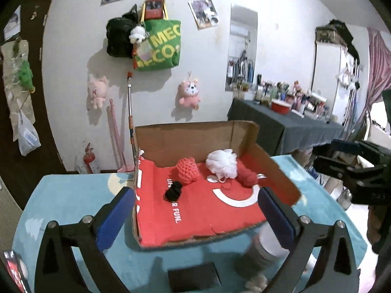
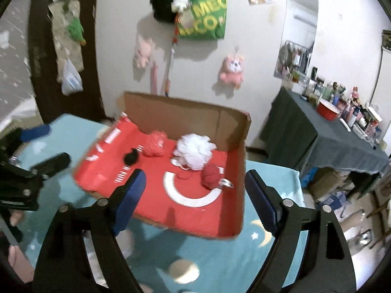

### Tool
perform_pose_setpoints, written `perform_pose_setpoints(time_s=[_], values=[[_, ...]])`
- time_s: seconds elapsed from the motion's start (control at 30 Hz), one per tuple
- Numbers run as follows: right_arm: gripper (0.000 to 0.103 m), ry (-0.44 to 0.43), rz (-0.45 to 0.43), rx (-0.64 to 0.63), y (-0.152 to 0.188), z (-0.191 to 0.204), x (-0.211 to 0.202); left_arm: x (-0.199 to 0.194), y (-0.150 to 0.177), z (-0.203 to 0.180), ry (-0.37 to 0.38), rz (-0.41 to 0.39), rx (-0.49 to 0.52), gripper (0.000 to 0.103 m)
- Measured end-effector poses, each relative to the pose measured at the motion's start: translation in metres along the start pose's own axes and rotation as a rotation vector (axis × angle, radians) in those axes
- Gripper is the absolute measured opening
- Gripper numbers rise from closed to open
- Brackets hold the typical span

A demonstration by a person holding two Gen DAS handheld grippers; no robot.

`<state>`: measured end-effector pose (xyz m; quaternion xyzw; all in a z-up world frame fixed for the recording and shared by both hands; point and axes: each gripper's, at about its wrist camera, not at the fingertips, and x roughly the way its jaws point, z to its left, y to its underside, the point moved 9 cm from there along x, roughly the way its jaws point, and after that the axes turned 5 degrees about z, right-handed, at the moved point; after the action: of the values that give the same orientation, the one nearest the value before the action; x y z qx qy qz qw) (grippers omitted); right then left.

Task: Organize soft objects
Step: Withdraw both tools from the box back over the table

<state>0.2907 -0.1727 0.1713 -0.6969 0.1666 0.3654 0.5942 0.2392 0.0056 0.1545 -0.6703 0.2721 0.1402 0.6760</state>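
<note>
Four soft items in box.

A lived-in home room: plush toys and a green tote bag hang on the white wall at upper centre, a mirror at upper right, and a cloth-draped side table crowded with bottles at right.

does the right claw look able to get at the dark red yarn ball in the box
Probably yes: the right claw is open and empty, and the dark red yarn ball lies uncovered in the open cardboard box just ahead.
</note>
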Motion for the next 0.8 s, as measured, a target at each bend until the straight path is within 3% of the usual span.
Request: perform_pose_setpoints(time_s=[0.17, 0.3, 0.6, 0.8], values=[[0.092, -0.025, -0.096, 0.025, 0.023, 0.017, -0.055, -0.041, 0.021, -0.011, 0.017, -0.071, -0.019, 0.103], [0.093, 0.037, -0.166, 0.001, 0.051, 0.025, -0.085, -0.061, 0.045, -0.021, 0.004, -0.114, -0.026, 0.103], [0.093, 0.134, -0.254, -0.009, 0.114, 0.046, -0.111, -0.078, 0.099, -0.039, -0.019, -0.138, -0.006, 0.103], [0.093, 0.145, -0.248, 0.013, 0.153, 0.054, -0.110, -0.076, 0.132, -0.044, -0.042, -0.120, 0.001, 0.103]])
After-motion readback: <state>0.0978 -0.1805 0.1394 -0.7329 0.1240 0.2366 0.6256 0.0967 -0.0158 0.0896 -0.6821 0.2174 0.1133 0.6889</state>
